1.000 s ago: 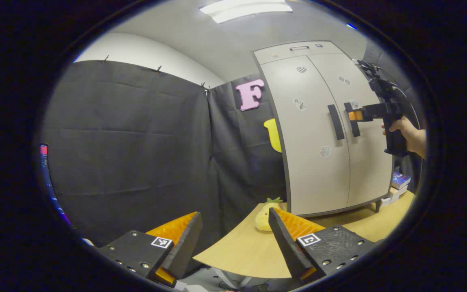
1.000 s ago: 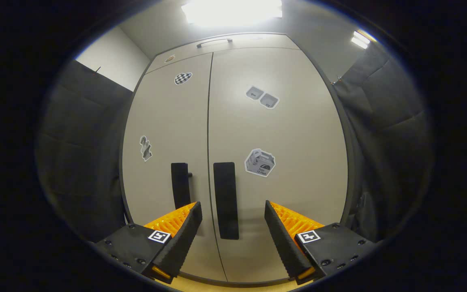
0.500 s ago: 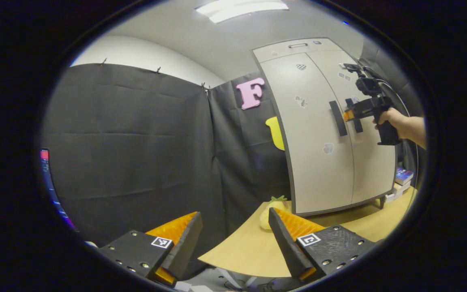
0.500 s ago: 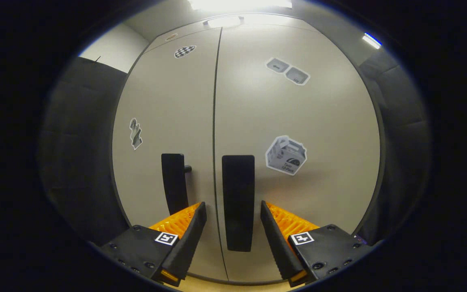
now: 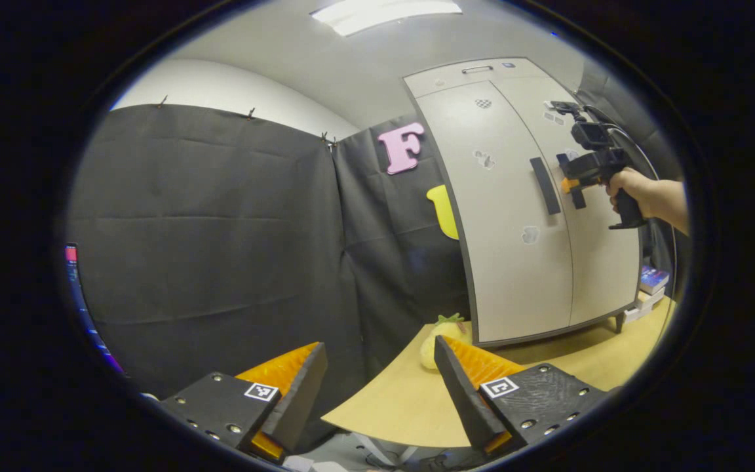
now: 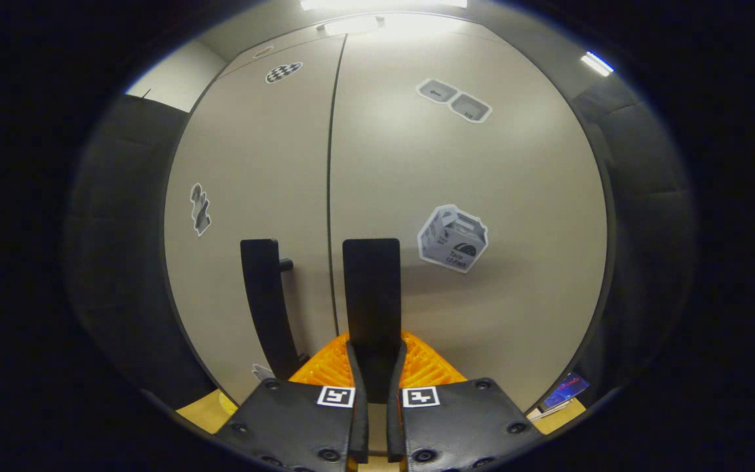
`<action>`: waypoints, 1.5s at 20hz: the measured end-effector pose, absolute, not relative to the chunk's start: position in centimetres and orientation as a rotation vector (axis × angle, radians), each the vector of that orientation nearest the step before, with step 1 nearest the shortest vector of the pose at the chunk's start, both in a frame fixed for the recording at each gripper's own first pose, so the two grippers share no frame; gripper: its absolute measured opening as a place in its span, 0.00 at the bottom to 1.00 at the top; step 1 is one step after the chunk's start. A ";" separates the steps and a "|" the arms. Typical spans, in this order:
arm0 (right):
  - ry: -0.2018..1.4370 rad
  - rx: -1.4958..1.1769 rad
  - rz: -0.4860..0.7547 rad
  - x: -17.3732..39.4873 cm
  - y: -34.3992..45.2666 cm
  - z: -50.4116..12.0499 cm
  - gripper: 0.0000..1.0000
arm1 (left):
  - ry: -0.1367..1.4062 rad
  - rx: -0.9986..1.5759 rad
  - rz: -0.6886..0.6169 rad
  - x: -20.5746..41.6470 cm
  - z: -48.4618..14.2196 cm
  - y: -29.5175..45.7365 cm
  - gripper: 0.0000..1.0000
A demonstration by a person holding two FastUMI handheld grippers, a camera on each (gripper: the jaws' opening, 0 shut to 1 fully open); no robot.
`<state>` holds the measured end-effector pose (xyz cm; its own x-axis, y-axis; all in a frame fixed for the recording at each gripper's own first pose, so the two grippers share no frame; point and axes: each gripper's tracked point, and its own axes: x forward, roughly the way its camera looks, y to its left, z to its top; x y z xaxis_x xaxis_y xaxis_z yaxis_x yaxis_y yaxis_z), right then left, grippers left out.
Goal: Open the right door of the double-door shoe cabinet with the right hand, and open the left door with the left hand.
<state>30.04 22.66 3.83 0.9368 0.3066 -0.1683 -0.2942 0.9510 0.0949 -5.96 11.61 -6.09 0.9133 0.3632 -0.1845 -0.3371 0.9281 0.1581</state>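
**Right handle pinched, left gripper hanging back**

Between your right gripper's [image 6: 375, 367] two fingers sits the right door handle [image 6: 371, 295], a dark upright bar. Both fingers are closed in on its lower end, one on each side, pinching it. Right door [image 6: 495, 170] looks flush with the left door [image 6: 253, 164], the seam between them a thin line. Left door handle [image 6: 265, 301] stands just beside, left of the seam, untouched. Stickers on both doors.

From your left gripper view, the shoe cabinet [image 5: 522, 216] stands on the wooden table [image 5: 404, 400], well apart from your left gripper [image 5: 381, 380]. Those fingers are spread wide with nothing between them, pointing toward the table edge and the black cloth wall [image 5: 207, 229], not at the cabinet. Same view, farther off: your hand [image 5: 630, 187] holds the right gripper [image 5: 571, 185] up at the right door handle [image 5: 574, 190], with the left door handle [image 5: 545, 185] just beside it. A yellow plush toy [image 5: 433, 341] lies on the table near the cabinet's left bottom corner, partly hidden by a finger. Some books [image 5: 649, 282] sit by the cabinet's right side.
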 end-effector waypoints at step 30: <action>0.270 0.190 0.510 22.7 16.7 4.4 0.14 | 0.113 0.081 0.128 -1.6 -3.0 3.0 0.98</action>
<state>22.73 16.66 4.36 0.8384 0.5043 -0.2067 -0.4547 0.8563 0.2449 -1.65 2.98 -3.03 0.9855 0.1315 -0.1071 -0.1224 0.9886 0.0874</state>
